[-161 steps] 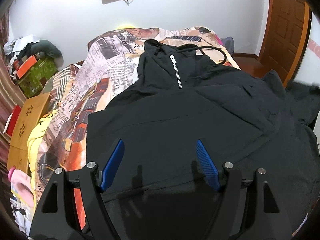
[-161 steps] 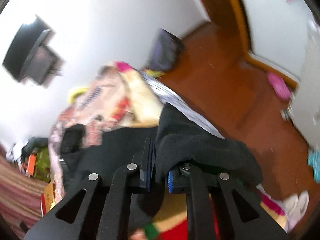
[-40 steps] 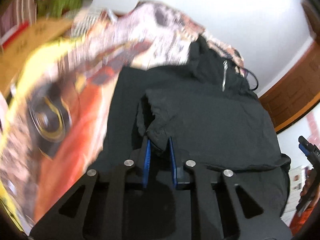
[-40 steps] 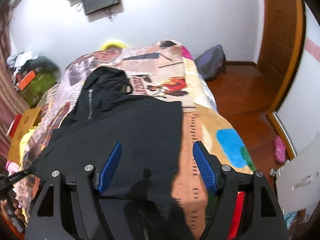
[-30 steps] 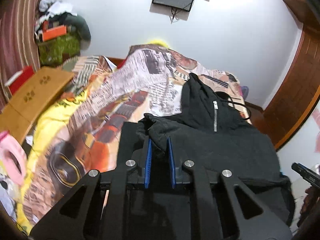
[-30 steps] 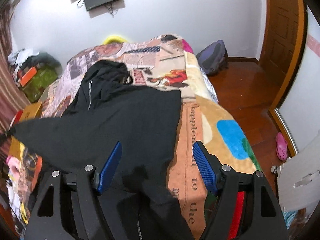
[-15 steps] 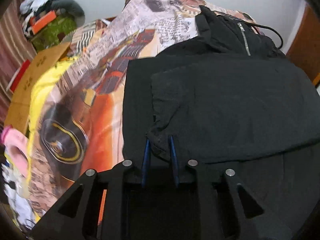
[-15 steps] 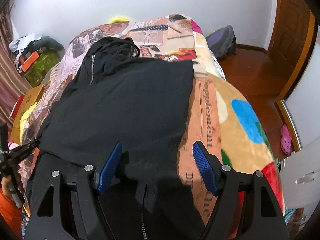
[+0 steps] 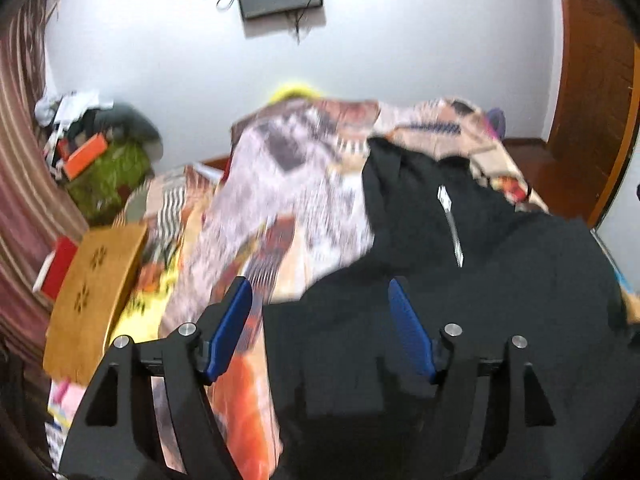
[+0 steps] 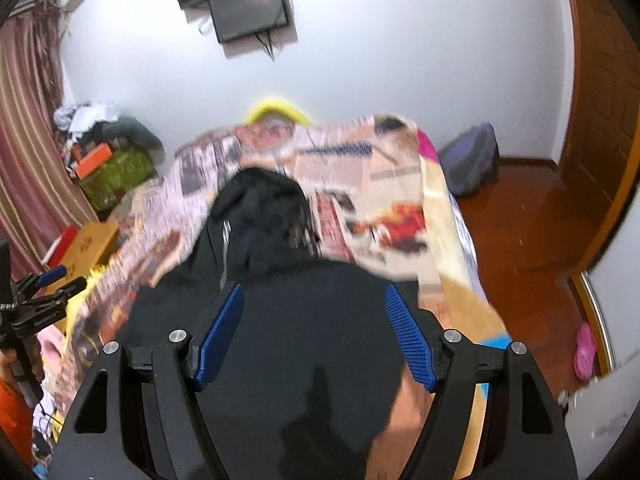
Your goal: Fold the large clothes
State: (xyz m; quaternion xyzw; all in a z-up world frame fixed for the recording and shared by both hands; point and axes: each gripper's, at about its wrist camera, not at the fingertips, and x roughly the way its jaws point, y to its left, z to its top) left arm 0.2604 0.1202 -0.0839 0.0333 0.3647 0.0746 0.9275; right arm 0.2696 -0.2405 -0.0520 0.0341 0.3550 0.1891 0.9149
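A black zip hoodie (image 9: 460, 288) (image 10: 304, 340) lies spread on the bed's printed blanket (image 9: 288, 184) (image 10: 360, 184), hood toward the far wall. My left gripper (image 9: 320, 300) hovers above the hoodie's left edge; its jaws are opening, wide apart, with nothing pressed between the blue pads. My right gripper (image 10: 312, 304) stands open over the middle of the hoodie, holding nothing. At the left edge of the right wrist view the left gripper (image 10: 60, 276) shows in a hand. Both views are motion-blurred.
A wooden board (image 9: 96, 292) and a red box (image 9: 56, 268) lie left of the bed, with a green bag (image 9: 108, 176) and clutter in the corner. A screen (image 10: 248, 4) hangs on the wall. Wooden floor, a dark bag (image 10: 472, 160) and a door (image 10: 600, 100) are on the right.
My left gripper has let go of the hoodie's folded-in sleeve, opened wide and lifted back. Both views have tilted up toward the wall; the right gripper has stayed open.
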